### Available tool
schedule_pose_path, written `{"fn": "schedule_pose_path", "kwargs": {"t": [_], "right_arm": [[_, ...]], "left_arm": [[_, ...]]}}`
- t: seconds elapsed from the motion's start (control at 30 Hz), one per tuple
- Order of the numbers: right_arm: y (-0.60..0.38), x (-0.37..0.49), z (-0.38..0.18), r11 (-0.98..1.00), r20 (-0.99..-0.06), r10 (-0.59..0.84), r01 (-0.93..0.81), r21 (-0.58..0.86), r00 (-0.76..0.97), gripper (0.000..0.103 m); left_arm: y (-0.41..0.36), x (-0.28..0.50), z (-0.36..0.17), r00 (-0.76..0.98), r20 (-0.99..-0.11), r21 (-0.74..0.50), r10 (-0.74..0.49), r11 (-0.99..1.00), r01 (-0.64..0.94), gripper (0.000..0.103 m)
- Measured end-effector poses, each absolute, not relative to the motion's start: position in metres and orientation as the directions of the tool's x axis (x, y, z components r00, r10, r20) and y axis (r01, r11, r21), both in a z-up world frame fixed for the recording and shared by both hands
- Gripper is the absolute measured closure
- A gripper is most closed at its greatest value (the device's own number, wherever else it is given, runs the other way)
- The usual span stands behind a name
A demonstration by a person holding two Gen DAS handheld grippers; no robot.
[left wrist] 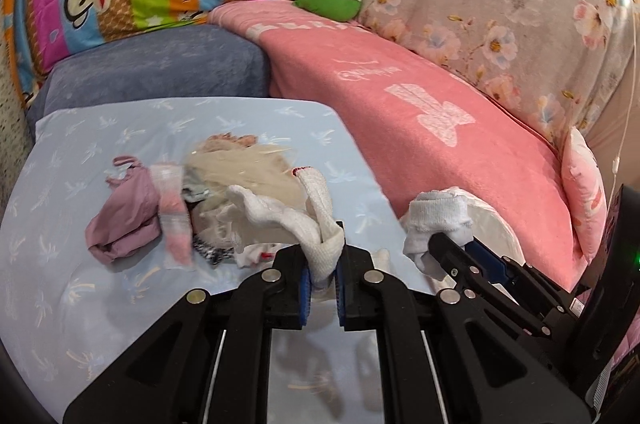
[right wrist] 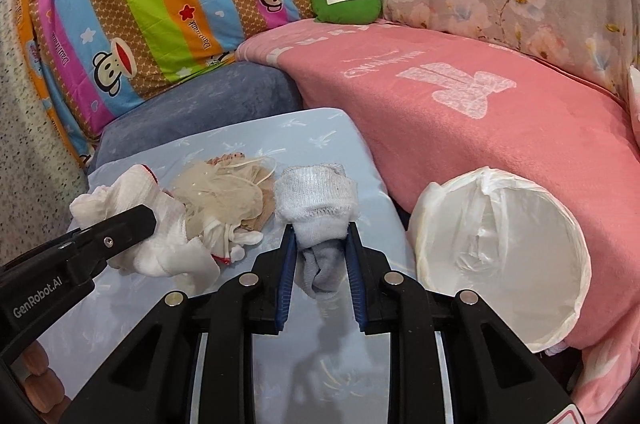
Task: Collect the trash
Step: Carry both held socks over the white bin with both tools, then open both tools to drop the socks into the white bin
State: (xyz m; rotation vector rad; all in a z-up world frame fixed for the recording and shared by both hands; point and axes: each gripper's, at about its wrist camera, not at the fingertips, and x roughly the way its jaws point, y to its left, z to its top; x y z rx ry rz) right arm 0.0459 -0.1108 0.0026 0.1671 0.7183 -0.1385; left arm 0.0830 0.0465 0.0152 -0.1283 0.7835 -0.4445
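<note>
My left tool [left wrist: 322,274] is clamped nearly closed on a white knitted glove [left wrist: 316,208], whose cuff with a red edge hangs over the far side of the jaws. My right tool [right wrist: 320,256] is narrowly parted, its blue pads pressing a rolled grey-white sock [right wrist: 318,208] that sticks out above and droops below them. Both pieces are lifted off the pale blue surface [left wrist: 80,304]. On that surface, to the left, lies the rest of the pile: a mauve garment [left wrist: 124,216], a pink striped sock [left wrist: 174,220] and a beige mesh bag [left wrist: 240,172]. To the right, against the pink blanket [right wrist: 480,128], stands a bin lined with a white bag [right wrist: 504,256], its mouth facing me.
</note>
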Motion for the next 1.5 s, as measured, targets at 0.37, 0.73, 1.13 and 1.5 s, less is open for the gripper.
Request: {"fn": "schedule_pose_path", "kwargs": {"t": [0.37, 0.73, 1.13, 1.5], "right_arm": [[-0.179, 0.016, 0.017, 0.947, -0.634, -0.156, 0.297, 0.123, 0.758, 0.08], [-0.237, -0.006, 0.015, 0.912, -0.628, -0.219, 0.385, 0.14, 0.747, 0.08], [-0.274, -0.016, 0.006, 0.882, -0.633, -0.26, 0.446, 0.151, 0.729, 0.08], [-0.286, -0.013, -0.001, 0.87, -0.642, -0.27, 0.467, 0.157, 0.718, 0.079]], "left_arm": [[-0.018, 0.072, 0.031, 0.58, -0.625, -0.258, -0.523, 0.839, 0.479, 0.094], [-0.076, 0.069, 0.035, 0.508, -0.627, -0.264, -0.59, 0.775, 0.574, 0.093], [-0.122, 0.07, 0.029, 0.454, -0.647, -0.256, -0.612, 0.736, 0.627, 0.092], [-0.136, 0.076, 0.022, 0.439, -0.659, -0.259, -0.611, 0.732, 0.63, 0.074]]}}
